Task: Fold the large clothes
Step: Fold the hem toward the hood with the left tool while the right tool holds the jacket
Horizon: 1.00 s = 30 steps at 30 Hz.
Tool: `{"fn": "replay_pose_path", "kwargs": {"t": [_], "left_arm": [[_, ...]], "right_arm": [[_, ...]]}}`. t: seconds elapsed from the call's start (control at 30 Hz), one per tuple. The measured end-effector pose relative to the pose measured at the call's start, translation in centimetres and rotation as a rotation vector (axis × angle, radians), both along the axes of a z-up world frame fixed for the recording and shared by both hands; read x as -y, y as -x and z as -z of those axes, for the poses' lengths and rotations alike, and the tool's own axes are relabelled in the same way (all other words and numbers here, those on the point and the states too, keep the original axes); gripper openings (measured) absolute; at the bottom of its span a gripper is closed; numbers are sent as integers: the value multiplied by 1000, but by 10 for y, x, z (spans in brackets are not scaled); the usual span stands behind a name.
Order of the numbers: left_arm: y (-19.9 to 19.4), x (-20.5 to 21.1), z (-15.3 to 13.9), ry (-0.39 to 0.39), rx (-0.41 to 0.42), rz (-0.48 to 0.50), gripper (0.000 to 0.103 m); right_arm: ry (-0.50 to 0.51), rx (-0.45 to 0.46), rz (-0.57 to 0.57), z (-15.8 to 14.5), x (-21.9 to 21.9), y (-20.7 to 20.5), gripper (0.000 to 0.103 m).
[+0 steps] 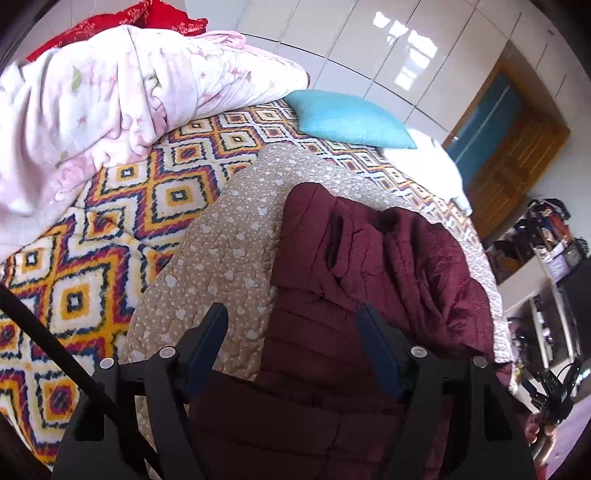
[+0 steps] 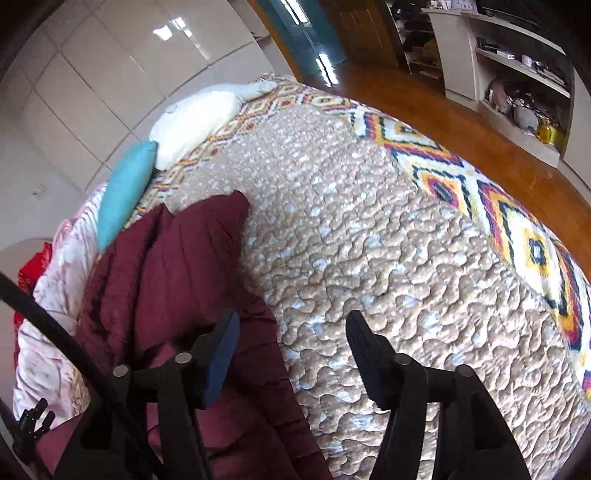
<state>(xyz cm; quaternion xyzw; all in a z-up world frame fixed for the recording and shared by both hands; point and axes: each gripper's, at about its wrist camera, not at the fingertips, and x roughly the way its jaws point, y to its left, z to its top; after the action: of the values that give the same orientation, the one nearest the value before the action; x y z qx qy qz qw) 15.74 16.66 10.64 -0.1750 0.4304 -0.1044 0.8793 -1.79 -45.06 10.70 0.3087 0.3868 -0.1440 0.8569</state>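
A dark maroon quilted jacket (image 1: pixel 369 266) lies crumpled on a beige heart-print quilt (image 1: pixel 229 251) on the bed. It also shows in the right wrist view (image 2: pixel 173 258), at the left. My left gripper (image 1: pixel 291 314) is open and empty, hovering over the jacket's near left edge. My right gripper (image 2: pixel 291 321) is open and empty, over the jacket's right edge where it meets the beige quilt (image 2: pixel 369 240).
A diamond-pattern blanket (image 1: pixel 92 229) covers the bed. A pink floral duvet (image 1: pixel 92 96) is heaped at the left, with a red cloth (image 1: pixel 147 14) behind. A blue pillow (image 1: pixel 347 118) and white pillow (image 2: pixel 199 118) lie by the wall. Shelves (image 2: pixel 517 74) stand across the wooden floor (image 2: pixel 461 110).
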Motion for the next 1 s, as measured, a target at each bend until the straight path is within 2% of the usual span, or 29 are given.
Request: {"fn": "replay_pose_path", "kwargs": {"t": [0.13, 0.23, 0.33, 0.43, 0.53, 0.63, 0.7, 0.83, 0.87, 0.9, 0.93, 0.97, 1.0], "left_arm": [[12, -22, 22, 27, -60, 49, 74], [25, -41, 40, 25, -82, 26, 74], [35, -63, 57, 79, -108, -7, 74], [39, -70, 73, 149, -141, 19, 75], [39, -51, 83, 184, -183, 156, 75], [43, -28, 81, 186, -172, 260, 76], [49, -16, 73, 154, -127, 282, 80], [56, 1, 68, 125, -98, 315, 81], [61, 6, 68, 96, -95, 321, 73], [65, 10, 67, 53, -86, 319, 62], [68, 13, 66, 3, -79, 302, 37], [71, 14, 64, -52, -79, 269, 32], [74, 11, 62, -61, -78, 244, 27]], "right_arm": [[23, 57, -148, -24, -11, 25, 84], [48, 20, -282, -24, -40, 33, 85], [90, -15, -365, -16, -67, 31, 85], [123, -35, -389, -3, -81, 18, 85], [124, -45, -362, 9, -82, 2, 85], [123, -50, -344, 16, -84, -5, 85], [119, -62, -355, 19, -88, -9, 85], [143, -58, -391, 16, -102, -13, 85], [150, -56, -402, 15, -106, -14, 85], [157, -57, -418, 14, -111, -15, 81], [157, -59, -436, 14, -116, -15, 75], [147, -66, -460, 15, -122, -16, 60], [151, -78, -471, 16, -126, -16, 49]]}}
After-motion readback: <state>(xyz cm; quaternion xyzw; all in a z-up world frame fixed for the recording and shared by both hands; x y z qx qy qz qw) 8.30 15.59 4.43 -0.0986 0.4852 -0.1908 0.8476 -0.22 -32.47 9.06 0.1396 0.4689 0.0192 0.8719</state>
